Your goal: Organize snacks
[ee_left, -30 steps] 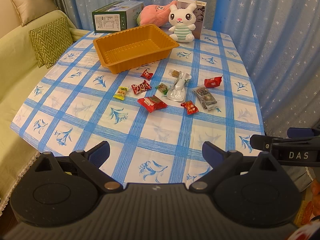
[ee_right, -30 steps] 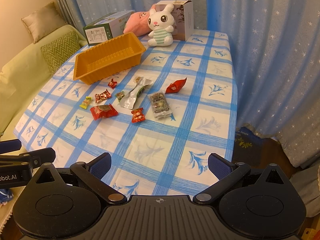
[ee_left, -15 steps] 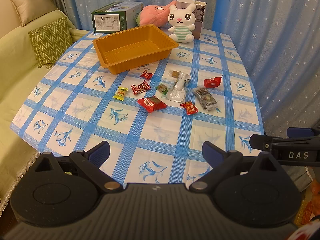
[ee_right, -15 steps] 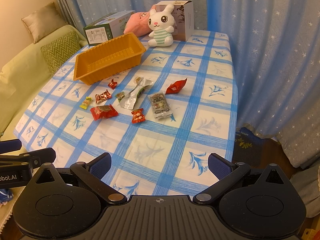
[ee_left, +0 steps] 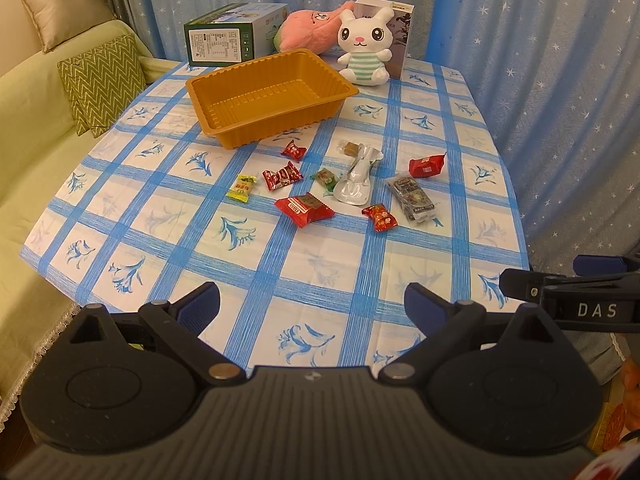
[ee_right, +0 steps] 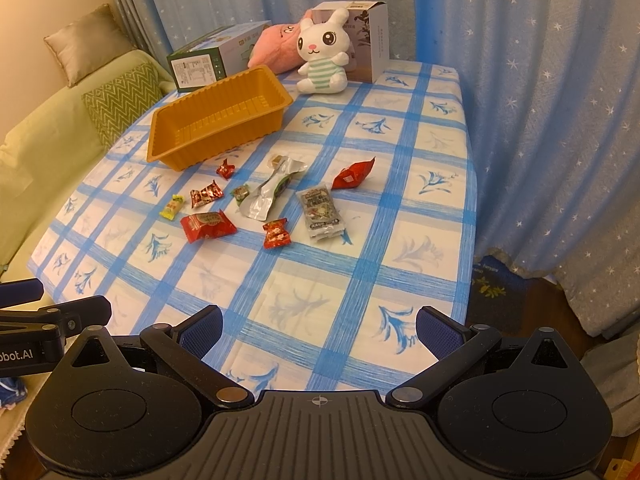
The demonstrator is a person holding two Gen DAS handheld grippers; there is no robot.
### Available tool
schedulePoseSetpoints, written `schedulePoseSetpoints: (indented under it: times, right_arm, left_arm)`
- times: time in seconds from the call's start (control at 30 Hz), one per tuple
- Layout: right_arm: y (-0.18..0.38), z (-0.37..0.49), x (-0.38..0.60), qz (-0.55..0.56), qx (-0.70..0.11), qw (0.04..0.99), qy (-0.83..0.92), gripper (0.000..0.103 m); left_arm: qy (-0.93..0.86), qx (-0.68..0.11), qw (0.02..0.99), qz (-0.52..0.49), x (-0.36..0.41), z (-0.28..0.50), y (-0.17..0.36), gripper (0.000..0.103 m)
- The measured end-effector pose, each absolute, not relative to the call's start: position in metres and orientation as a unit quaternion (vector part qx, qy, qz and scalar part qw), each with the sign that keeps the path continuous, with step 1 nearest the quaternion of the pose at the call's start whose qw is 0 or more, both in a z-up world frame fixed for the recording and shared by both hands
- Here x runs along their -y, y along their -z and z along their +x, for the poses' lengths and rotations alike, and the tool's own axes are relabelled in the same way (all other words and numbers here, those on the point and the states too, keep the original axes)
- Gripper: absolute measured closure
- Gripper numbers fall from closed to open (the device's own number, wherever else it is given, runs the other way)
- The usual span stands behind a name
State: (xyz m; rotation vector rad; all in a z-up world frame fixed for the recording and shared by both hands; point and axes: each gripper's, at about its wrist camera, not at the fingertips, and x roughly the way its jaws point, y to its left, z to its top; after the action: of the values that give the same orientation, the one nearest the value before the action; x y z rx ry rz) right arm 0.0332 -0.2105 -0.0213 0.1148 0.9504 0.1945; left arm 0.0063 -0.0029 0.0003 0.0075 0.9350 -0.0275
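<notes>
Orange tray [ee_left: 272, 96]: upper centre, unmoved, holding nothing.
Snacks [ee_left: 306, 210]: scattered mid-frame on bench [ee_left: 240, 276], unchanged.
Left gripper [ee_left: 312, 304]: fingers spread, same pose.
Right gripper [ee_right: 318, 326]: fingers spread, same pose.

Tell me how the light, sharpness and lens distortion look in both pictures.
Left wrist view: warm yellowish light, sharp focus, table edge bowed by the fisheye, dark corners. Right wrist view: same warm tint, soft glare on the silver pouch, orange tray sharp, curtains curved.
</notes>
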Motion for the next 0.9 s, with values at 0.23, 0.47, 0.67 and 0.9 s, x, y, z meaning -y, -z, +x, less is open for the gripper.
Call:
schedulePoseSetpoints:
  times: [0.23, 0.47, 0.67, 0.9]
  right_arm:
    - [0.022, 0.03, 0.212, 0.056, -0.455, 0.883, -0.095, 0.0]
    - [0.033, 0.046, 0.217, 0.064, -0.436, 0.891, -0.108, 0.0]
    - [0.047, 0.055, 0.224, 0.069, -0.414, 0.9, -0.114, 0.001]
    - [0.067, 0.076, 0.228, 0.053, -0.406, 0.905, -0.119, 0.001]
  left_arm:
    - [0.016, -0.452, 0.892, 0.001, 0.003, 0.009, 0.001, 0.005]
    - [0.014, -0.45, 0.893, -0.004, 0.0, 0.033, 0.011, 0.005]
    - [0.009, -0.437, 0.899, -0.006, -0.008, 0.044, 0.024, 0.005]
    - [0.016, -0.423, 0.906, -0.002, -0.015, 0.065, 0.042, 0.008]
